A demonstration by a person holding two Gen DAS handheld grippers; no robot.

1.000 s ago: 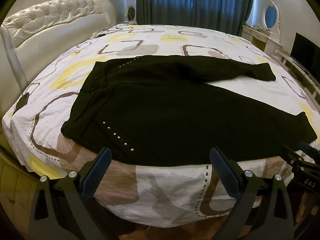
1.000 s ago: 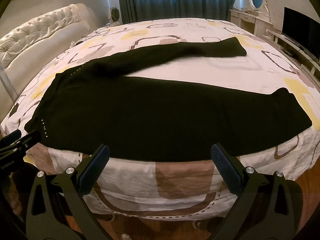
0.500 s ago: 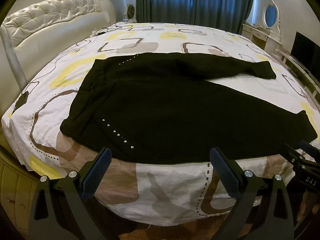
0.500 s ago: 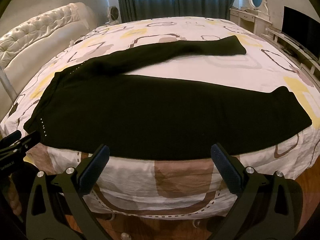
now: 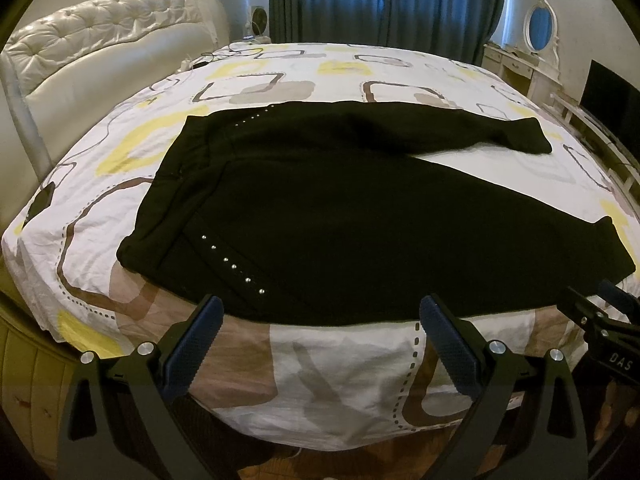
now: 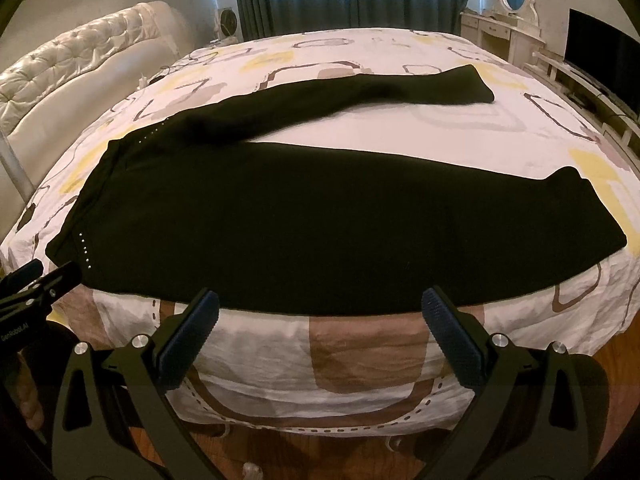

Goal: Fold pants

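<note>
On bed [image 5: 360, 360], black pants [image 5: 360, 216] lengthwise, waistband left

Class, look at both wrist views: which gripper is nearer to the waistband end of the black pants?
Left. The left gripper hangs by the studded waistband end of the pants; the right gripper faces the near leg, toward its cuff.

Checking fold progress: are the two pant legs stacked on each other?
No. The far leg and the near leg lie spread apart, with bare bedsheet between them.

Home bedroom; bed [image 5: 360, 64] with tufted headboard [image 5: 100, 40], blue curtains [image 5: 384, 0], vanity mirror [image 5: 540, 28]
</note>
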